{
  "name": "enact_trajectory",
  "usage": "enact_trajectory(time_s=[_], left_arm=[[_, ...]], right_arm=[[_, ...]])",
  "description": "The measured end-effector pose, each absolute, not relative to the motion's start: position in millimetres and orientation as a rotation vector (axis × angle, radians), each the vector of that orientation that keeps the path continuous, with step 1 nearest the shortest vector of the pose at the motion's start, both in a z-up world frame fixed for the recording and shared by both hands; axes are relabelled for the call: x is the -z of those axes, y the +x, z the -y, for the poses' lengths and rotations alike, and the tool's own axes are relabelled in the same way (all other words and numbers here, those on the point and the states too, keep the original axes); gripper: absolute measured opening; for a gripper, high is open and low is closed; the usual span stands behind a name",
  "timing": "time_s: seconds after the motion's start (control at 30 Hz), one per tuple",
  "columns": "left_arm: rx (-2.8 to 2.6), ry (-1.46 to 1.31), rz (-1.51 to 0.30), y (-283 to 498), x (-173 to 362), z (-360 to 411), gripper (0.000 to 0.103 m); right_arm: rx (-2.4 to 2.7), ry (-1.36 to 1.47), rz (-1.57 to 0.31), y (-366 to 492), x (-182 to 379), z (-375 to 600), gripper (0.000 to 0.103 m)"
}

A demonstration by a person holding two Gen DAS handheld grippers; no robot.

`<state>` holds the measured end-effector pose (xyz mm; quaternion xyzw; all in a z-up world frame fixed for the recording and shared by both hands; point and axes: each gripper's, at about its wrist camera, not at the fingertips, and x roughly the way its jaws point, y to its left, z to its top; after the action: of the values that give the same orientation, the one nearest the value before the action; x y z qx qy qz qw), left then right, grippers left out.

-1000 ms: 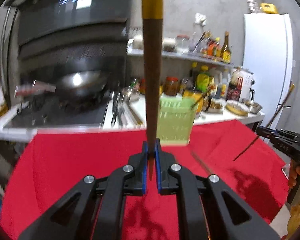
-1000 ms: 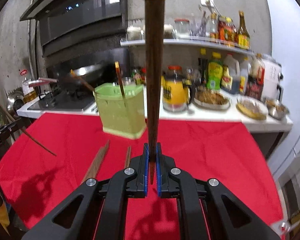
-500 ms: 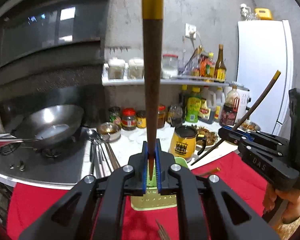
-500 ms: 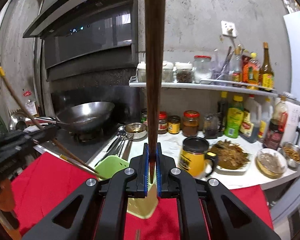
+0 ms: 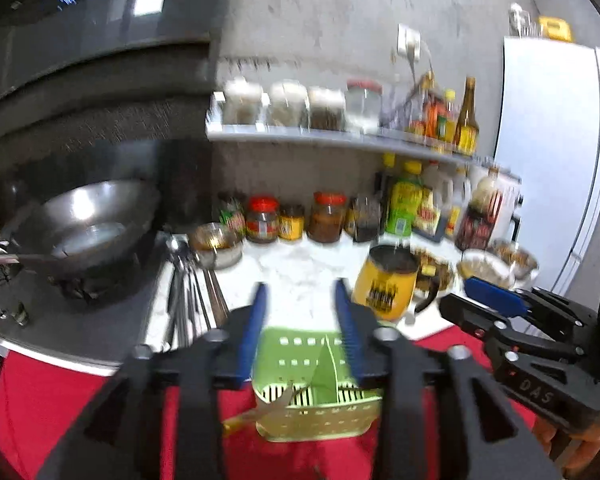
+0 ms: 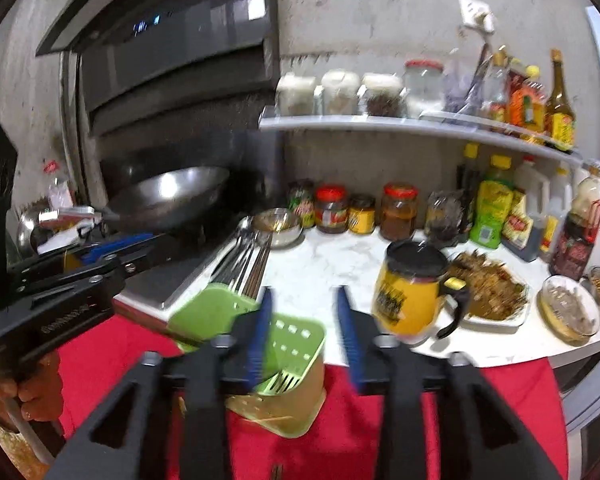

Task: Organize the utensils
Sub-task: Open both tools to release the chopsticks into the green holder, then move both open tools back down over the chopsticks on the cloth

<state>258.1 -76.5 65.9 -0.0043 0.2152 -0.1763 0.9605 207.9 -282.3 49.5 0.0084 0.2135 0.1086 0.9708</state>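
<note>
The green slotted utensil holder [image 5: 320,404] stands on the red cloth just below my left gripper [image 5: 300,284]. The left jaws are opening with nothing between them. A blurred brown chopstick with a yellow end [image 5: 260,412] leans at the holder's front left rim. In the right wrist view the same holder [image 6: 296,344] sits under my right gripper [image 6: 304,290], whose jaws are also opening on nothing. Each gripper shows in the other's view, with the right gripper [image 5: 496,304] at the right and the left gripper [image 6: 100,256] at the left, held by a hand [image 6: 24,392].
The red cloth [image 5: 40,400] covers the table up to a white counter. On the counter are a yellow mug [image 5: 388,284], a row of metal utensils [image 5: 188,280], jars, bottles and dishes of food. A wok [image 5: 84,232] sits on the stove at left.
Both grippers held an upright chopstick before; both are now open and the chopsticks are gone from them. Both views have closed in over the green holder.
</note>
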Motion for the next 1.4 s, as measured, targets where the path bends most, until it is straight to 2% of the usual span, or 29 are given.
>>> enact_trajectory(time_s=[0.07, 0.2, 0.33, 0.63, 0.97, 1.27, 1.4], left_arm=[[0.343, -0.004, -0.397, 243.3, -80.7, 70.2, 0.042], [0.294, 0.008, -0.34, 203.9, -106.1, 54.1, 0.053], [0.196, 0.067, -0.348, 163.6, -103.0, 41.9, 0.059], [0.159, 0.112, -0.528, 77.4, -5.4, 13.4, 0.059], [0.132, 0.056, -0.736, 42.8, 77.3, -14.2, 0.059], [0.107, 0.042, -0.8, 45.7, 94.0, -21.0, 0.059], [0.14, 0.065, -0.831, 47.1, 99.5, -9.4, 0.059]], right_arm=[[-0.204, 0.015, -0.396, 193.6, -63.1, 289.1, 0.045], [-0.171, 0.015, -0.331, 148.9, -90.8, 305.1, 0.046], [-0.16, -0.022, -0.333, 108.0, -89.1, 308.2, 0.046], [-0.182, -0.016, -0.468, 22.5, -2.7, 303.9, 0.046], [-0.171, 0.004, -0.656, -15.9, 85.9, 298.0, 0.046], [-0.187, 0.027, -0.762, -4.4, 118.6, 294.1, 0.044], [-0.21, 0.008, -0.798, 2.8, 124.7, 286.7, 0.033]])
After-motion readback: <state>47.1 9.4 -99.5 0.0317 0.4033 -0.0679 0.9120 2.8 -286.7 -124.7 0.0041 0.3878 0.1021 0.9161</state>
